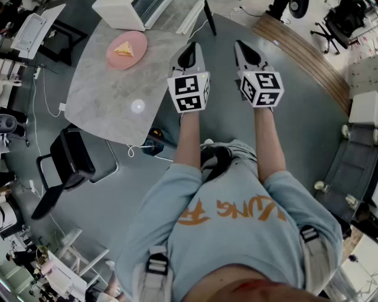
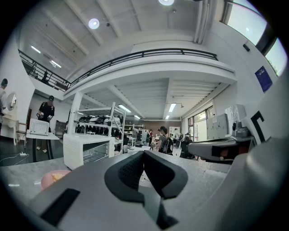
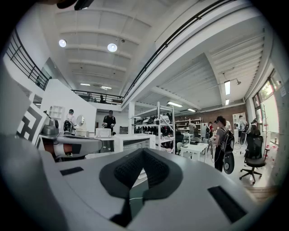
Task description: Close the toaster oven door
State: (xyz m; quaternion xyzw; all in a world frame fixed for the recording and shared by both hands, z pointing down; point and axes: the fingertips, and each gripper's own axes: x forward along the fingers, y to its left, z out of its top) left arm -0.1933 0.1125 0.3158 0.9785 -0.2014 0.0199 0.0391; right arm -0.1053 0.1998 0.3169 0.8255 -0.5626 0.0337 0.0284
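While I stand off its right edge: the bench [image 1: 100,100] is up to my left, and both tools hang over the floor, well apart from anything on it.
Left tool [image 2: 143,169]: pinched right down, pad against pad, nothing between.
Right tool [image 3: 143,168]: same story, drawn tight and empty.
Toaster oven [image 1: 118,13]: white box at the far edge of the bench, towards the far right corner. My left tool's view looks at its glass front and rack, but I can't say for sure how far the door hangs open.
Plate [image 1: 134,44]: pink, just on the near side of the oven, with a wedge of toast [image 1: 124,49] on it.
Risk, the reach: I'm starting from off the bench, so a long lunge could mean a clumsy first touch on the door.
Risk, the push: a narrow tool tip on a smooth door could skid off, and the door would likely drop back open.
Risk, the oven itself: it looks light and sits at the far edge, so a hard shove could slide it back or off instead of latching the door.
Risk, the plate: it lies near my likely line in, and a low sweep could clip its rim and send the toast across the bench.
Risk, underfoot: cables [image 1: 142,150] trail on the floor by the near right corner, right where I'd step in.
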